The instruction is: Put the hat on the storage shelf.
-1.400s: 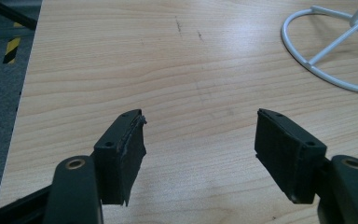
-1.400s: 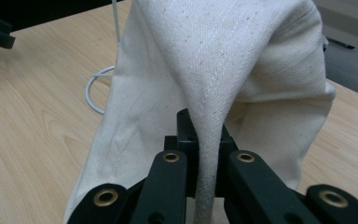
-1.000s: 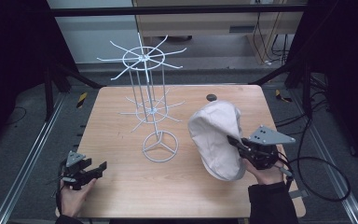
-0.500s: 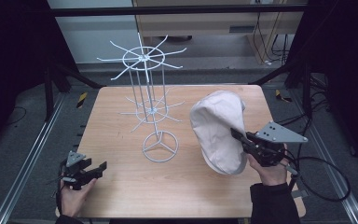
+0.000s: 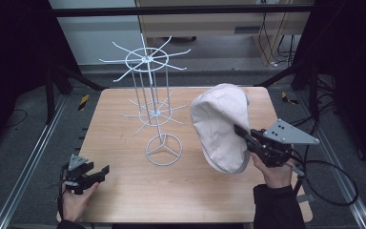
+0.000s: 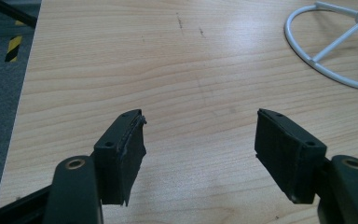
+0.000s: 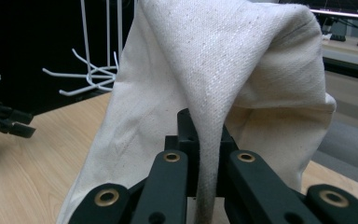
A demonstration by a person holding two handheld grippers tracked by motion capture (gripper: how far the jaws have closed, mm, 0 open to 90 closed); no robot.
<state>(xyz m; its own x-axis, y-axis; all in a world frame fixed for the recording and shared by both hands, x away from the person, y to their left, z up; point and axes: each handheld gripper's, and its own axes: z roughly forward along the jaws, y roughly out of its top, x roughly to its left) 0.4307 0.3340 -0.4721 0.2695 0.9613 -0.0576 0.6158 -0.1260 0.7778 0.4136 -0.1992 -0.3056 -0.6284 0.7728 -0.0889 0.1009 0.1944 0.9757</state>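
**Holding a cream cap aloft beside the wire rack**

High view: right gripper (image 5: 246,135) sits over the right side of the wooden table (image 5: 124,200), its jaws pinched on the edge of a cream cloth cap (image 5: 221,124). The cap hangs lifted off the tabletop, just right of the white wire display rack (image 5: 155,112), apart from it. The rack stands upright near the table's centre on a ring base. Left gripper (image 5: 100,172) rests low at the near left corner, held in the person's left hand (image 5: 74,202), well apart from rack and cap.

Left gripper view: jaws spread wide with bare wood grain between them; nothing held. Part of the rack's ring base (image 6: 326,46) lies ahead to the upper right.

Right gripper view: jaws closed tight on a fold of the cap's fabric (image 7: 223,84), which drapes up over the jaws. Rack hooks (image 7: 86,74) show behind at left.
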